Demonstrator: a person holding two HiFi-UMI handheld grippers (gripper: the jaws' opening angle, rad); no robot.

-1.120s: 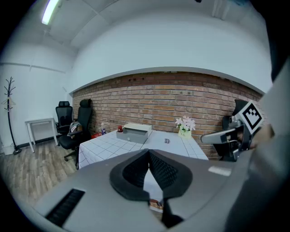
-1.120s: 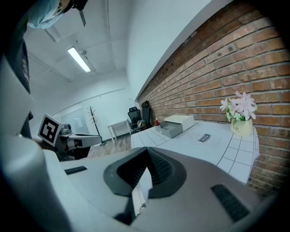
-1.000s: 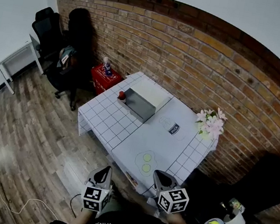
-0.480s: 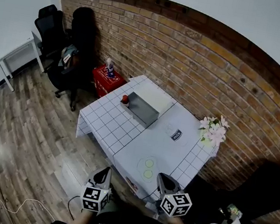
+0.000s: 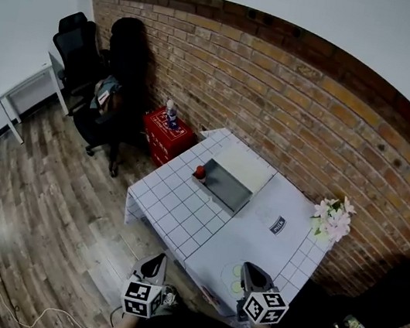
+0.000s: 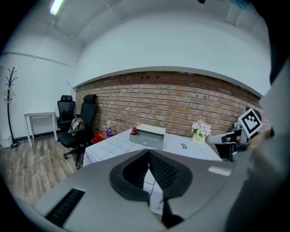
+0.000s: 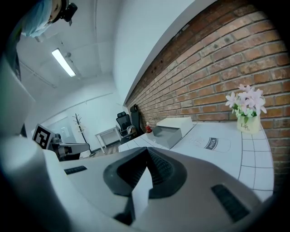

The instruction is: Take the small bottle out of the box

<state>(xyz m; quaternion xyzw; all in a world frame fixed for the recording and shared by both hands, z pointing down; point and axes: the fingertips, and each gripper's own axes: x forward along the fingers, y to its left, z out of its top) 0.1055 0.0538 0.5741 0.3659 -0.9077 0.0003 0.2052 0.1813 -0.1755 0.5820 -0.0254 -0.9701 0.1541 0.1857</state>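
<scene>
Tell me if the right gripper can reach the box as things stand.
Probably not yet: the right gripper hangs shut at the near edge of the table, the box sits far across it. Nothing stands between.

Bright and even indoors, lit from above by a ceiling tube (image 7: pixel 63 62) burnt out to plain white, with a second tube (image 6: pixel 56 6) glaring at the top left of the left gripper view. Soft shadows only, deepest at the lower right of the head view, beyond the surface (image 5: pixel 181 210). Strongly bowed by the wide lenses: brick wall (image 5: pixel 283 79) bent into an arc, black corners round both gripper views. Blurred up close on the left tongs (image 6: pixel 148 156) and right tongs (image 7: pixel 146 154); sharper farther off, though slightly soft and cool in tone.
</scene>
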